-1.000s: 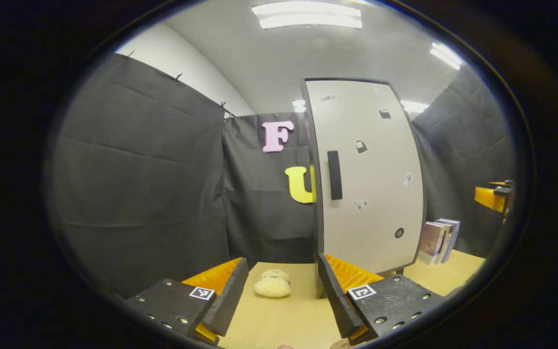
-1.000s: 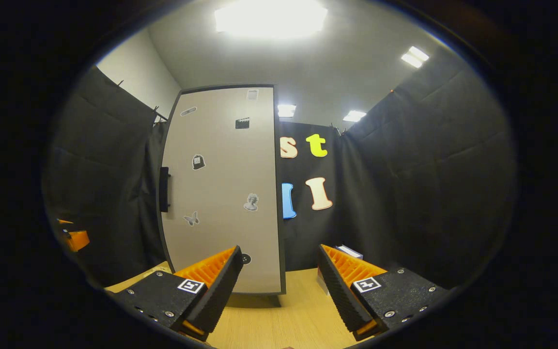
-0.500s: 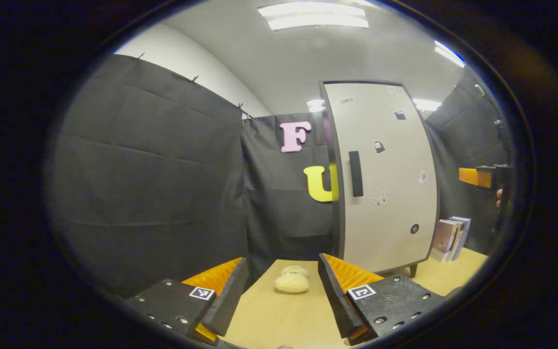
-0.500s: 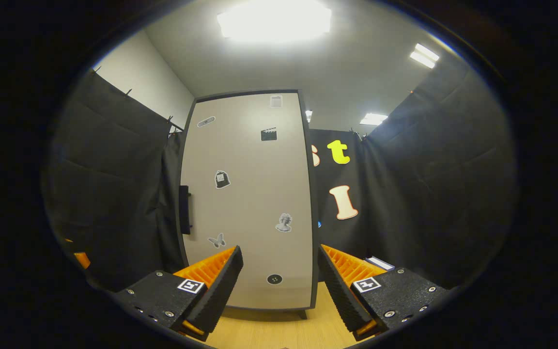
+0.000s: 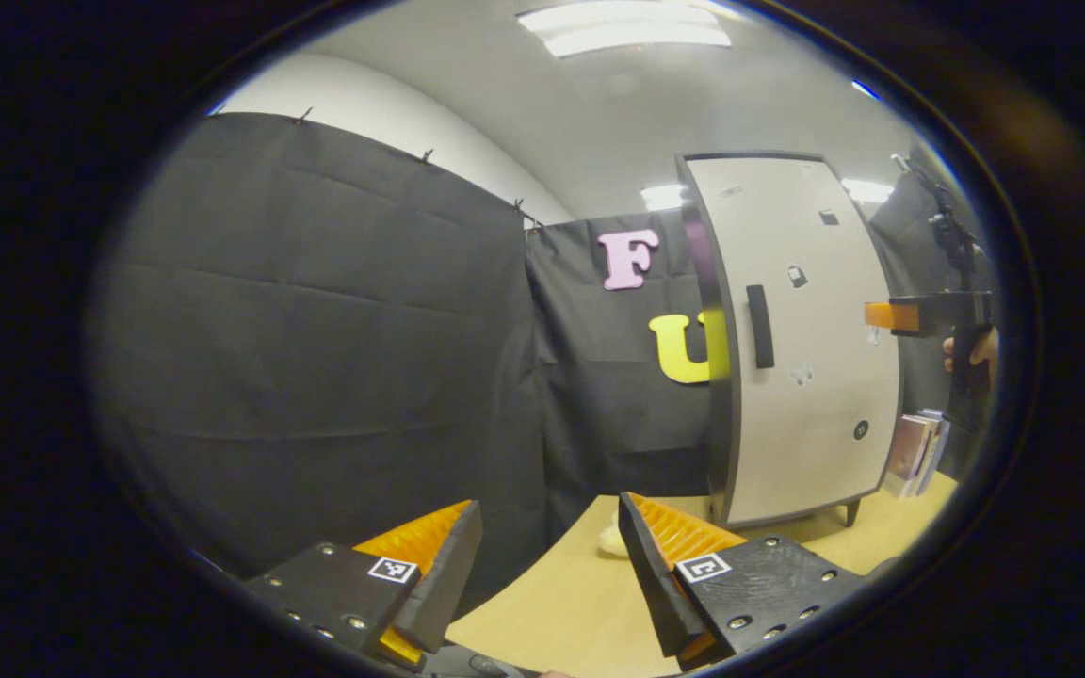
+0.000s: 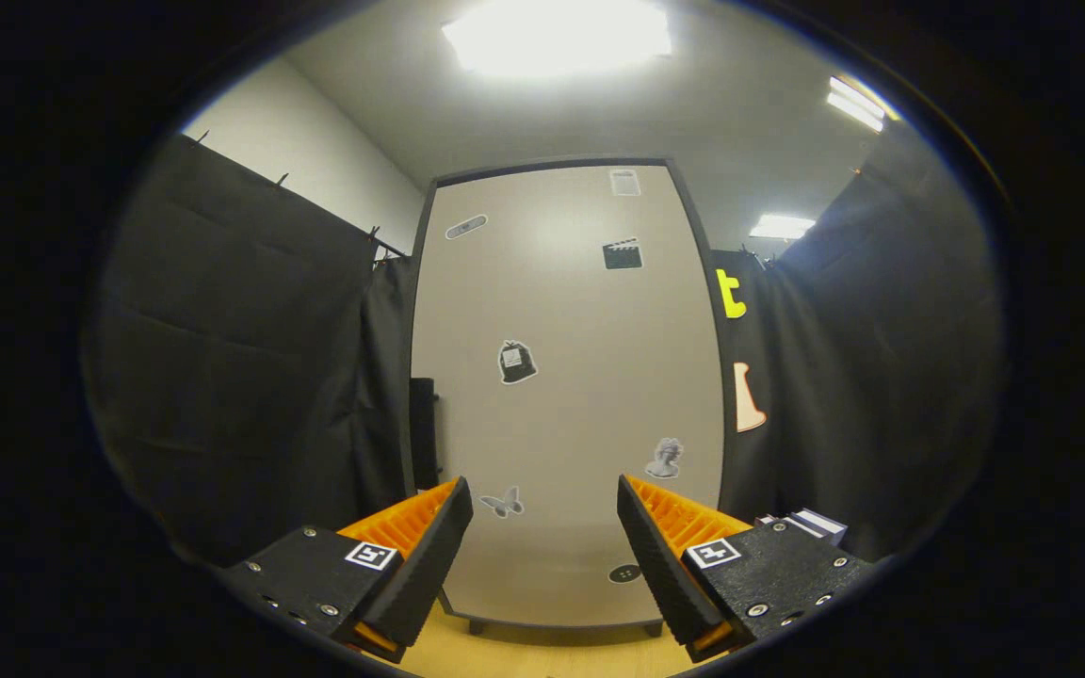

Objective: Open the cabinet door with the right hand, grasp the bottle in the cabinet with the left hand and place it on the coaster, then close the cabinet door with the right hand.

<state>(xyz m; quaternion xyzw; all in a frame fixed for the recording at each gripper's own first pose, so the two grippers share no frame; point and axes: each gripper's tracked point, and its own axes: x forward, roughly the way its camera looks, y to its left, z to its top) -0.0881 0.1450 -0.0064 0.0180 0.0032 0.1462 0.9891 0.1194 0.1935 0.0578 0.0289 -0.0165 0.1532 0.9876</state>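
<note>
A tall cabinet with a pale beige door (image 6: 566, 377) stands shut in the right gripper view, dotted with small stickers; its dark handle (image 6: 423, 428) runs down the left edge. My right gripper (image 6: 542, 556) is open, a short way in front of the door's lower half. In the left gripper view the same cabinet (image 5: 806, 348) sits at the right, its handle (image 5: 760, 326) showing. My left gripper (image 5: 547, 574) is open over the wooden table (image 5: 552, 603), with nothing between its fingers. The right gripper (image 5: 919, 315), held by a hand, appears far right beside the door. The door hides the cabinet's inside.
A cream plush toy (image 5: 610, 540) lies on the table left of the cabinet, partly hidden by my left gripper's finger. Several books (image 5: 914, 452) lean beside the cabinet's right side; their tops (image 6: 801, 523) peek past my right gripper's finger. Black cloth walls close in all round.
My right gripper has come closer to the cabinet door, which now looms larger. My left gripper has swung left, shifting the cabinet to the right of its view.
</note>
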